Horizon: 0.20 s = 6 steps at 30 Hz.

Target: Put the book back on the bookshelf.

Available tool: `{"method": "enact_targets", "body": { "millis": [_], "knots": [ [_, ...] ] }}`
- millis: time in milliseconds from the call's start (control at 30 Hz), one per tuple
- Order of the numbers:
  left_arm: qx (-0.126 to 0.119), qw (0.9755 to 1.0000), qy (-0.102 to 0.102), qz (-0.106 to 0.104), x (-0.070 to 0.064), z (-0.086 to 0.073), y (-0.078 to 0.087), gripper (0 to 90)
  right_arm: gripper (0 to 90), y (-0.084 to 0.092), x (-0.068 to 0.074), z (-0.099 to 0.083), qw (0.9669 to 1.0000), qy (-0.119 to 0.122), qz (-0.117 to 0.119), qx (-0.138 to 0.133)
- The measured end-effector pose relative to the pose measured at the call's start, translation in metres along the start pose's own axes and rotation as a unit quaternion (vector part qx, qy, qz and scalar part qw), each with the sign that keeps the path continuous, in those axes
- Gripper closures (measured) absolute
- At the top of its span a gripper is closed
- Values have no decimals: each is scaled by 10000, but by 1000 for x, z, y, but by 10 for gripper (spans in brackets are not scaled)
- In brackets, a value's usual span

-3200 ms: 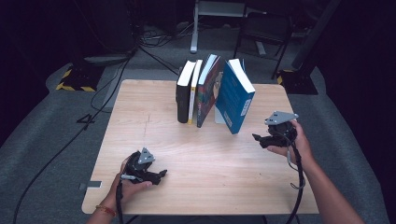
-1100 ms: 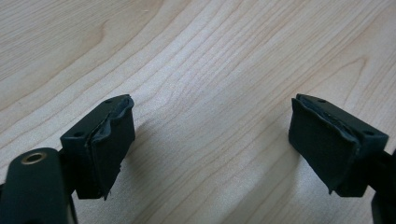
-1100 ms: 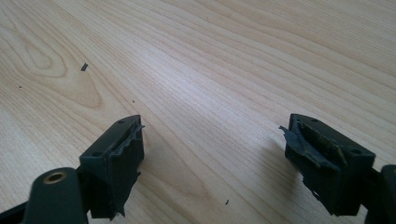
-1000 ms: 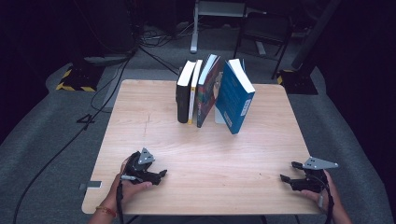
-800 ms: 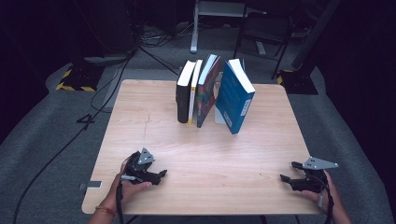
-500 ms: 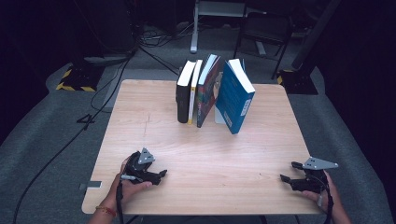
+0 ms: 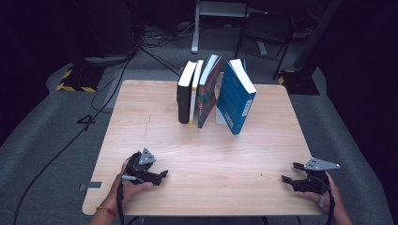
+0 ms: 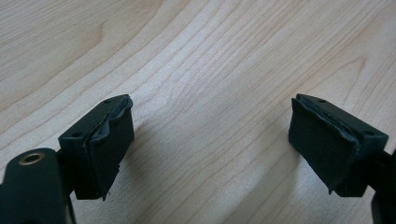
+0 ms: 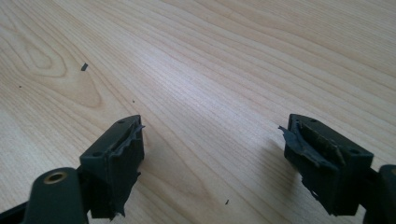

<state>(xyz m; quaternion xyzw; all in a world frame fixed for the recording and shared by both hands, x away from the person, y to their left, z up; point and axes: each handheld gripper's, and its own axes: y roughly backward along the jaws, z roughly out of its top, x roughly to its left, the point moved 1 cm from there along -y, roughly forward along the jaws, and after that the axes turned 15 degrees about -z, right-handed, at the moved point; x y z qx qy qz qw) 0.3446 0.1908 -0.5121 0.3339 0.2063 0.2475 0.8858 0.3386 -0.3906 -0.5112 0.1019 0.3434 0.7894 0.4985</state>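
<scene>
Several books stand in a row at the back middle of the wooden table [image 7: 206, 154]: a black book [image 7: 184, 93], a thin white and yellow one [image 7: 194, 91], a colourful one [image 7: 209, 91] leaning, and a blue book [image 7: 237, 98] tilted at the right end. My left gripper [image 7: 159, 176] rests low on the table near the front left, held in a hand, open with nothing between its jaws [image 8: 210, 144]. At the front right corner my right gripper [image 7: 288, 176] sits open over bare wood [image 9: 212, 158], far from the books.
The table's front edge lies just behind both hands. Grey carpet surrounds the table, with cables [image 7: 117, 79] and black-and-yellow taped blocks [image 7: 75, 79] at the back left. A chair [image 7: 263, 33] and a stand [image 7: 197, 28] are behind the table.
Since 3.2 s ago my right gripper came back from beside the blue book to the front right corner. Over the last second nothing moved.
</scene>
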Motion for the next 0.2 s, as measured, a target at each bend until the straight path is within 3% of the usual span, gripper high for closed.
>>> {"method": "enact_targets", "body": {
  "millis": [200],
  "knots": [
    [12,10000,-12,-23,1,0,0,144,200,0,0,0,10000,-10,-3,5]
  ]
}}
